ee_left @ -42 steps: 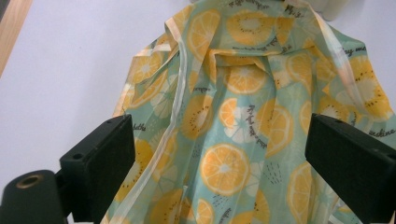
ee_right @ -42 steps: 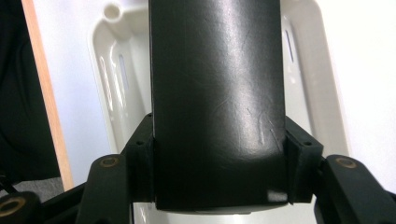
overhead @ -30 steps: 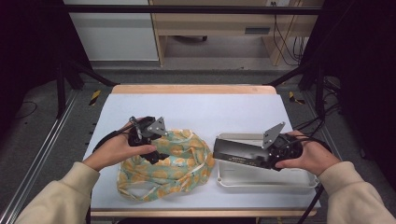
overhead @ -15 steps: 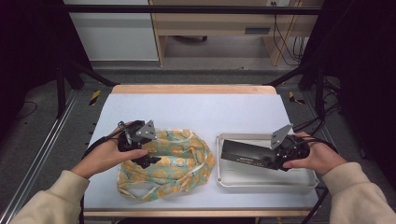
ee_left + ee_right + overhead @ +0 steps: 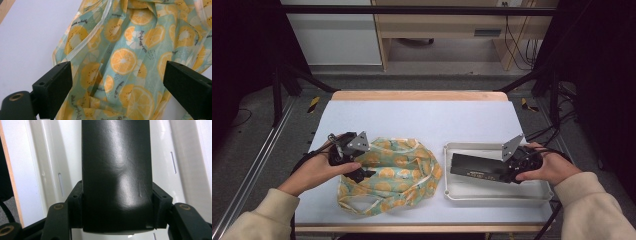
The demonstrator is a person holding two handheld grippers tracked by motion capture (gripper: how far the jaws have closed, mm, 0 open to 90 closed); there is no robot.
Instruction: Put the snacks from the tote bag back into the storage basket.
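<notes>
Black flat rectangular case (image 5: 476, 168) sits clamped between right gripper (image 5: 512, 170) jaws, over white plastic tray (image 5: 492, 196). Left gripper (image 5: 357, 172) spread wide above crumpled orange-slice-print teal bag (image 5: 397, 175) on table (image 5: 422, 117).

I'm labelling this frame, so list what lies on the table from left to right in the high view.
left gripper → fruit-print bag → white tray → black flat case → right gripper
</notes>
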